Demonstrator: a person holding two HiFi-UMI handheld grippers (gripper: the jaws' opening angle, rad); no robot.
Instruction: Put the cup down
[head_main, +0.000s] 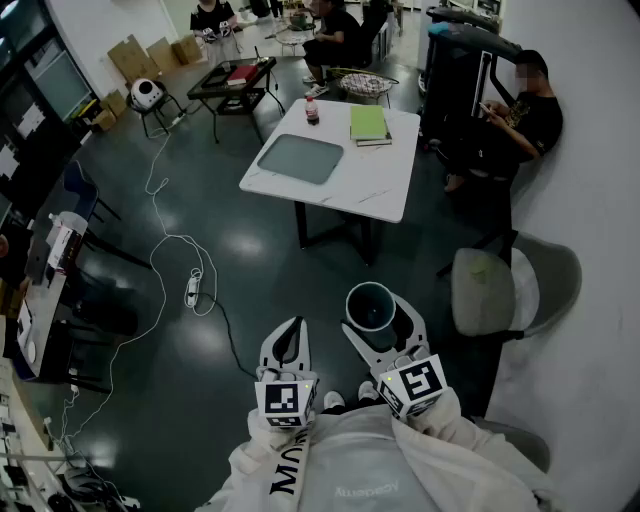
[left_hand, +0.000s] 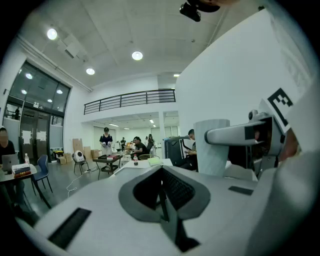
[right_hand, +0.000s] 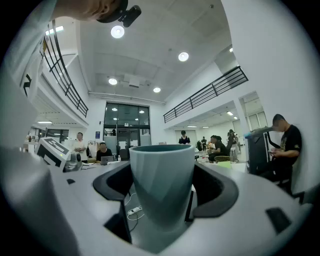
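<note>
A grey-teal cup (head_main: 372, 305) stands upright between the jaws of my right gripper (head_main: 378, 318), which is shut on it and carries it in the air above the dark floor. The right gripper view shows the cup (right_hand: 162, 180) filling the gap, with the pads pressed on its sides. My left gripper (head_main: 288, 345) is just left of it, shut with nothing in it. In the left gripper view its tips (left_hand: 162, 200) meet, and the cup (left_hand: 212, 147) shows to the right. The white table (head_main: 375, 185) stands ahead, several steps away.
On the table lie a grey mat (head_main: 300, 158), a green book (head_main: 368, 122) and a small bottle (head_main: 312, 110). A grey chair (head_main: 500, 290) stands right of me. A cable with a power strip (head_main: 193, 290) runs over the floor at the left. A person (head_main: 520, 115) sits beyond.
</note>
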